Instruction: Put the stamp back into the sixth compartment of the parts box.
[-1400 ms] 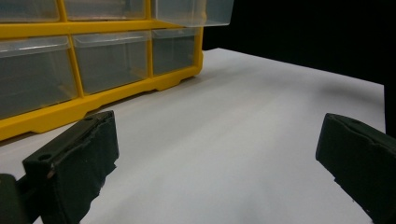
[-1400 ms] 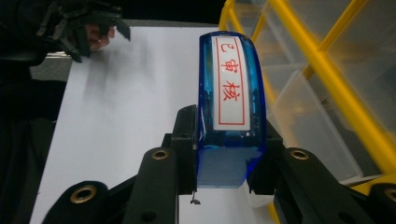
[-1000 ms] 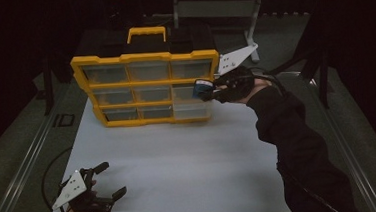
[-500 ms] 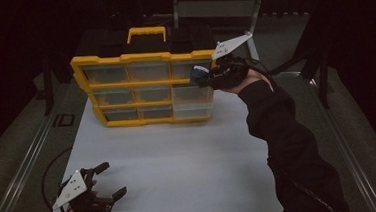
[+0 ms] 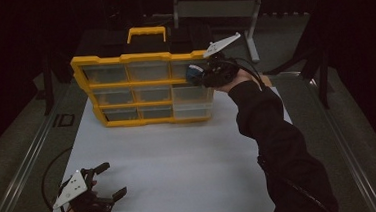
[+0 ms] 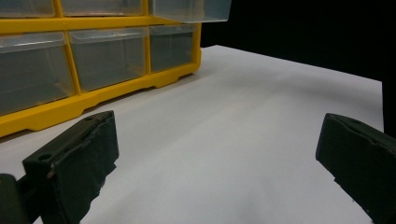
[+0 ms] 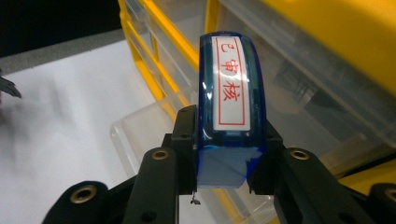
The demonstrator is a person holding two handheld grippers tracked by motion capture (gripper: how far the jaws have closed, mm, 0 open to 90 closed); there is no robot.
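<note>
A yellow organizer with clear drawers stands at the far side of the white table. Its right middle drawer is pulled out. My right gripper hovers at the organizer's upper right, above that drawer, shut on a blue stamp. In the right gripper view the stamp bears a white label with red characters, clamped between the jaws over the open drawer. My left gripper rests at the near left corner, open with nothing in it; its jaws face the organizer.
A black toolbox with a yellow handle sits behind the organizer. A metal stand rises at the back. Rails run along both sides of the table. The white tabletop stretches bare between the organizer and my left gripper.
My right gripper carried the blue stamp leftward and farther back, from beside the organizer's right edge to over its pulled-out drawer. The left gripper stayed put.
</note>
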